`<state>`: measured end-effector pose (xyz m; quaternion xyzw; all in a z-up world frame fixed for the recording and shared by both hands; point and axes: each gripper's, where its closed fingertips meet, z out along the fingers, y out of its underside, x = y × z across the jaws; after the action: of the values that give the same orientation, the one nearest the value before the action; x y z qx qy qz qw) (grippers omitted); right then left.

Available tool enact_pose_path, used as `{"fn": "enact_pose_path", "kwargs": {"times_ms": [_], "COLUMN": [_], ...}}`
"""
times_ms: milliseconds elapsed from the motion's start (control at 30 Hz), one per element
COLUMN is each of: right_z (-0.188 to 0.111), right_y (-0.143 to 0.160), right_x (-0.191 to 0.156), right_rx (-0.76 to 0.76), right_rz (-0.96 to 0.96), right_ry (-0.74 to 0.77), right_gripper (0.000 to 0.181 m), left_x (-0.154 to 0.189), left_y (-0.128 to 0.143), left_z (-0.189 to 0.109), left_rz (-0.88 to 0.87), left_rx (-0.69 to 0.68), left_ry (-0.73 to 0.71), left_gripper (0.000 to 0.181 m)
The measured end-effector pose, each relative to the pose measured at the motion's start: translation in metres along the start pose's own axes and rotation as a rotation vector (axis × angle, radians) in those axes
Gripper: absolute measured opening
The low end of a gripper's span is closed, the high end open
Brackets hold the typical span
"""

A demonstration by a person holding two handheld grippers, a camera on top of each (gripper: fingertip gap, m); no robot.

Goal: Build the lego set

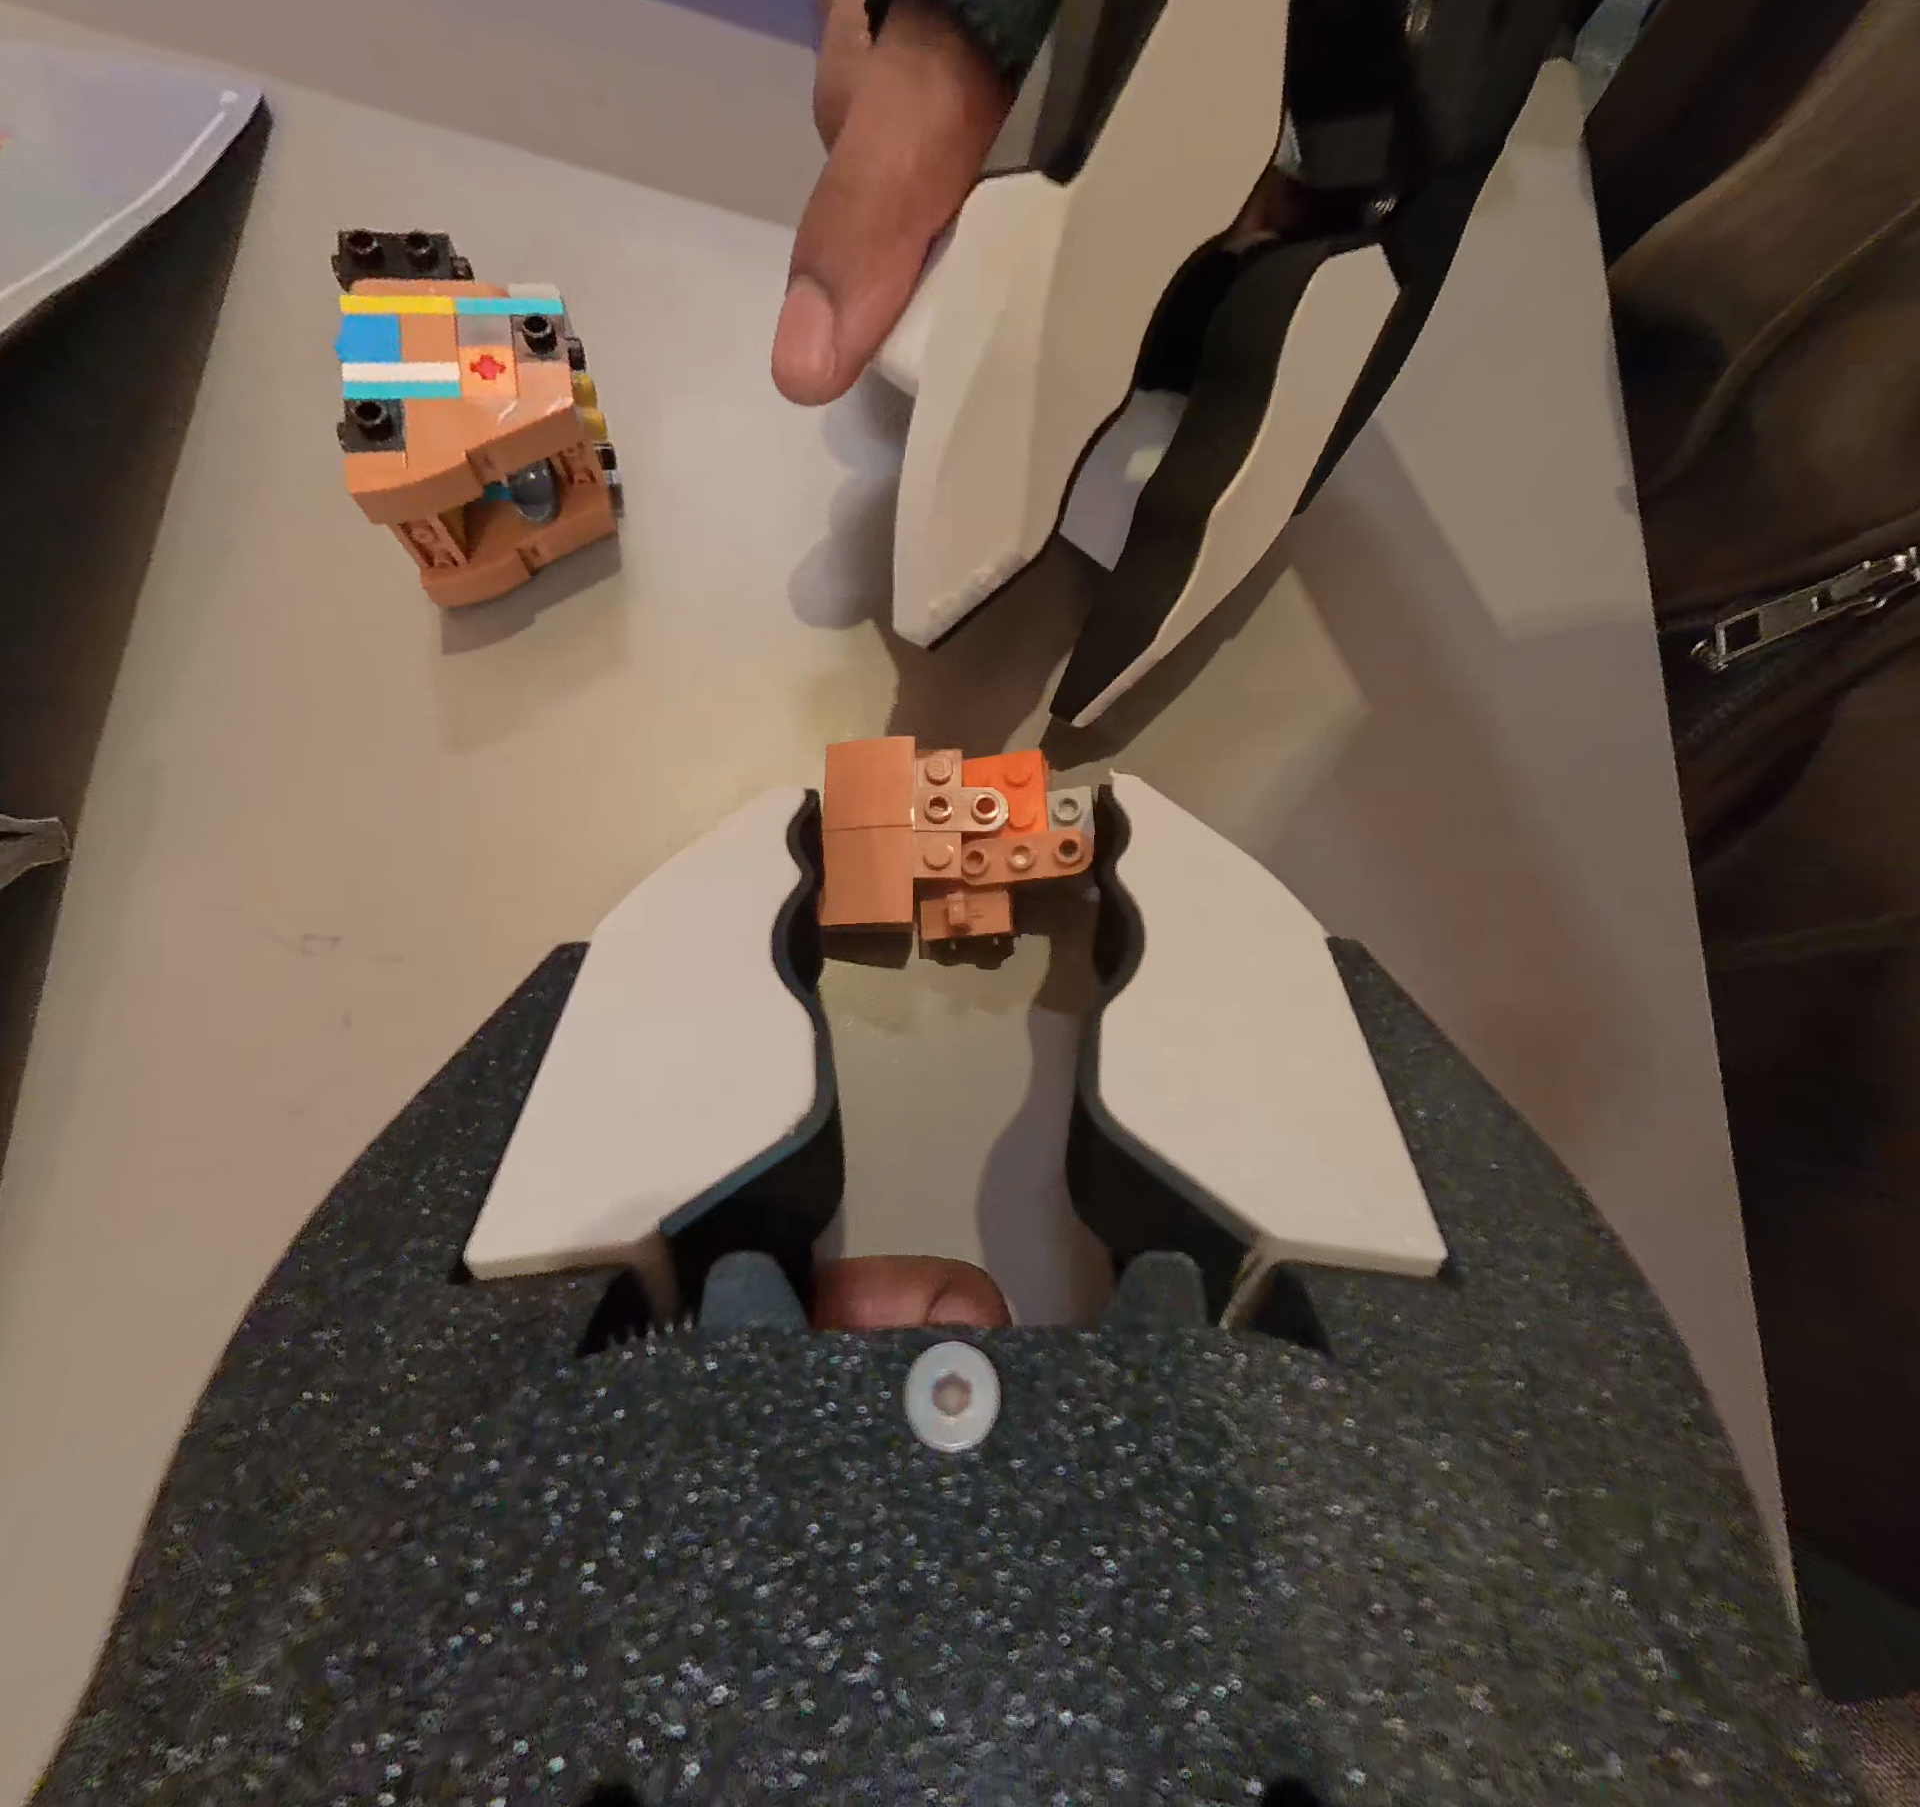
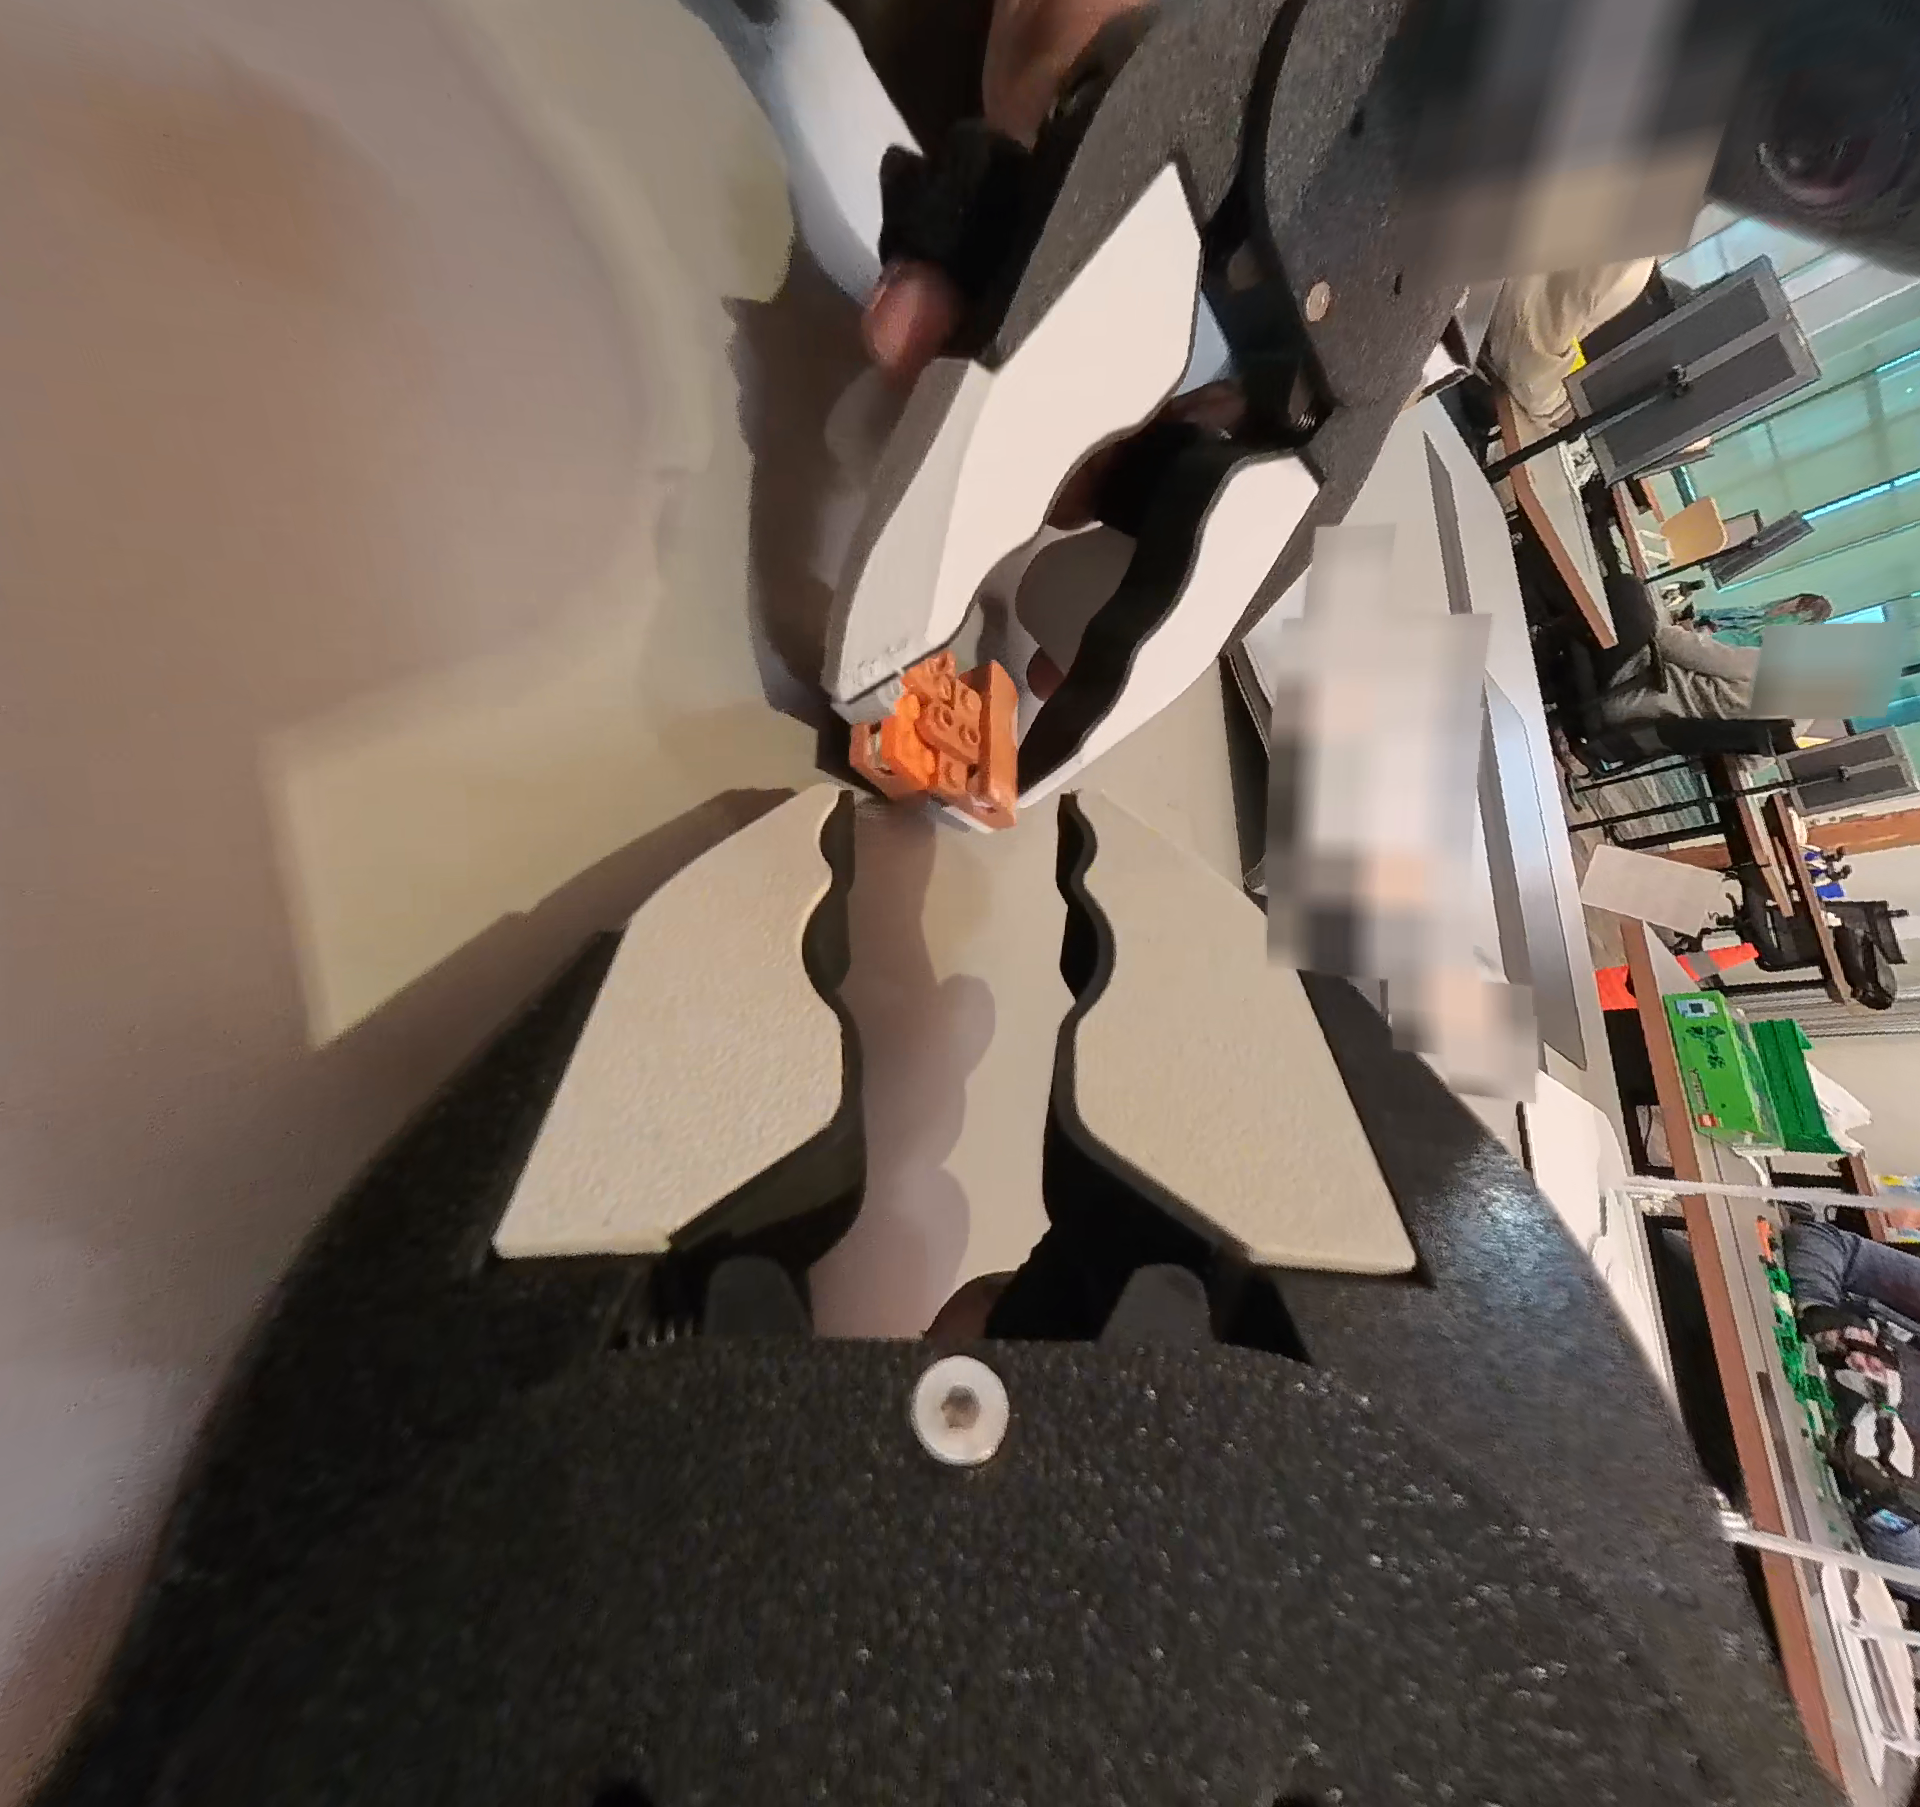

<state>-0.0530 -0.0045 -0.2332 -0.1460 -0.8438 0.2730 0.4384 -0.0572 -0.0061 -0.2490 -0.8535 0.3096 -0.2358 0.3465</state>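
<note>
Two claws work over a pale table (image 1: 312,822), each held by a person's hand. Nearest in the left wrist view, the left claw (image 1: 951,812) stands spread, its pale fingers (image 1: 717,978) on either side of a small brick assembly (image 1: 951,848); the left finger touches the brown smooth-topped side of that assembly, while a narrow gap shows between the right finger and its grey and orange studded side, so the claw brackets it rather than squeezes it; the assembly sits low between the fingertips, whether resting on the table or lifted I cannot tell. Just beyond, the right claw (image 1: 997,666) reaches down from the top of the view, its tips apart and holding nothing, one dark tip just beside the orange corner of the assembly; a bare hand (image 1: 883,199) with a dark cuff grips it. Farther off to the left, well apart from both claws, a larger brick model (image 1: 468,417) stands on the table, tan with blue, yellow and white stripes and black studded pieces; a grey sheet (image 1: 104,188) lies at the far left edge.

From the right wrist view, the right claw (image 2: 951,801) is likewise spread and empty; just past its tips the left claw (image 2: 935,739) brackets the orange and brown assembly (image 2: 935,734); beyond, a green box (image 2: 1714,1071) lies on a distant bench. No containers show near the work.
</note>
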Motion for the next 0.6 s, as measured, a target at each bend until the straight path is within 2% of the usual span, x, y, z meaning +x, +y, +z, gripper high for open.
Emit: {"fn": "enact_pose_path", "kwargs": {"times_ms": [300,600], "right_z": [-0.002,-0.005], "right_y": [0.0,0.001], "right_x": [-0.001,-0.002], "right_rx": [-0.002,-0.001], "right_rz": [-0.013,-0.006], "right_ry": [0.015,0.018], "right_gripper": [0.036,0.036], "left_x": [0.007,0.008], "left_y": [0.006,0.016], "left_z": [0.001,0.001], "left_rz": [0.056,0.15], "left_rx": [-0.081,-0.152], "left_ry": [-0.068,-0.12], "left_gripper": [0.052,0.072]}}
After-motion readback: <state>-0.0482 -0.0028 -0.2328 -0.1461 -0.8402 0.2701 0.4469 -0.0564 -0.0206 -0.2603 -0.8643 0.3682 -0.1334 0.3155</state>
